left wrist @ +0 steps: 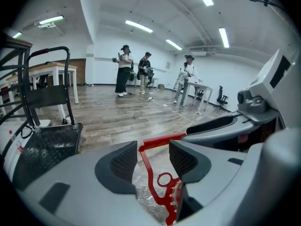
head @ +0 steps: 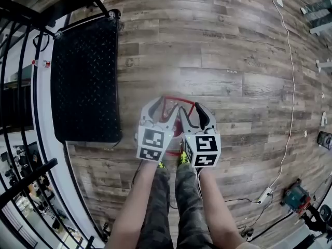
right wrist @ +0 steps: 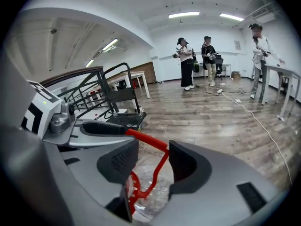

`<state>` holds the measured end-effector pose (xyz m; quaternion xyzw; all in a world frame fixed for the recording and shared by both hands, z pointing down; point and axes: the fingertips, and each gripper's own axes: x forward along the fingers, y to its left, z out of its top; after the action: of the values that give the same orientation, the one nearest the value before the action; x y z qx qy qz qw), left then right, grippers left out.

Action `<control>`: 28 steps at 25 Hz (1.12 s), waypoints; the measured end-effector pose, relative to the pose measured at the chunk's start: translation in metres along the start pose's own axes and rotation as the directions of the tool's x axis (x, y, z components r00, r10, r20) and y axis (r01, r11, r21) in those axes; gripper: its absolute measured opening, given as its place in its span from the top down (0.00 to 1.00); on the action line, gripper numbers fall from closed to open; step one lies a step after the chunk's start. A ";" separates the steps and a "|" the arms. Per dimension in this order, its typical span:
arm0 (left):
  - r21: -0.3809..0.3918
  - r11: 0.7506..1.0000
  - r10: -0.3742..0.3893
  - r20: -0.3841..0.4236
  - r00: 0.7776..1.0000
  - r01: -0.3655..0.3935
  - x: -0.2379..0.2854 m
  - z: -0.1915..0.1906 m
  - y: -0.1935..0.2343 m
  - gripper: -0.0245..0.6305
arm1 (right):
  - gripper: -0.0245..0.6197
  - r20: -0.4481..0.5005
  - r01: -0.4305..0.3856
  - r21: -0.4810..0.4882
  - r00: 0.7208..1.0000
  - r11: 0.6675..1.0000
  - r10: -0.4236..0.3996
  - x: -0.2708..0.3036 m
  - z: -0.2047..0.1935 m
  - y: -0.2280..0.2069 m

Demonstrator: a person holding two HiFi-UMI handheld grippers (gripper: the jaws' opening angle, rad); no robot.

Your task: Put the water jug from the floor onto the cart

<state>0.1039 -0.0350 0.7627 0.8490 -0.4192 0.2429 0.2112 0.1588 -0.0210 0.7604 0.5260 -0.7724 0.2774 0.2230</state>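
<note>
The water jug stands on the wood floor under both grippers; its red handle (head: 170,98) and clear plastic body (left wrist: 146,194) show between the jaws. My left gripper (head: 162,108) is open, and the handle's red strut (left wrist: 145,166) runs through the gap without being pressed by the pads. Beside it, my right gripper (head: 191,112) is open too, with the red bar (right wrist: 149,142) crossing between its pads. The cart's black checker-plate platform (head: 85,77) lies on the floor to the left, its handle frame (left wrist: 47,86) upright.
Black railing (head: 15,61) lines the far left. A white cable (head: 290,87) runs down the right to a power strip (head: 265,193) and a teal tool (head: 296,196). My legs (head: 171,201) are just behind the jug. People (left wrist: 124,69) and tables (left wrist: 56,69) stand far off.
</note>
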 end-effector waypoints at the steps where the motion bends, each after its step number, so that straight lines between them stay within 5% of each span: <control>1: -0.001 1.000 0.000 0.001 1.000 0.000 0.003 0.000 0.001 0.68 | 0.68 -0.009 0.004 -0.019 1.000 1.000 -0.004 0.002 0.000 -0.001; 19: -0.056 0.998 -0.024 -0.071 0.997 0.020 0.024 -0.017 0.018 0.68 | 0.66 -0.094 0.003 -0.033 0.996 0.999 -0.006 0.035 -0.016 -0.006; 28: -0.065 0.998 -0.024 -0.125 0.992 0.016 0.018 -0.031 0.024 0.68 | 0.77 -0.092 -0.007 -0.094 0.996 0.996 -0.001 0.035 -0.013 -0.004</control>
<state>0.0871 -0.0425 0.8015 0.8288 -0.4043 0.2802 0.2668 0.1513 -0.0382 0.7935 0.5004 -0.7743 0.2650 0.2824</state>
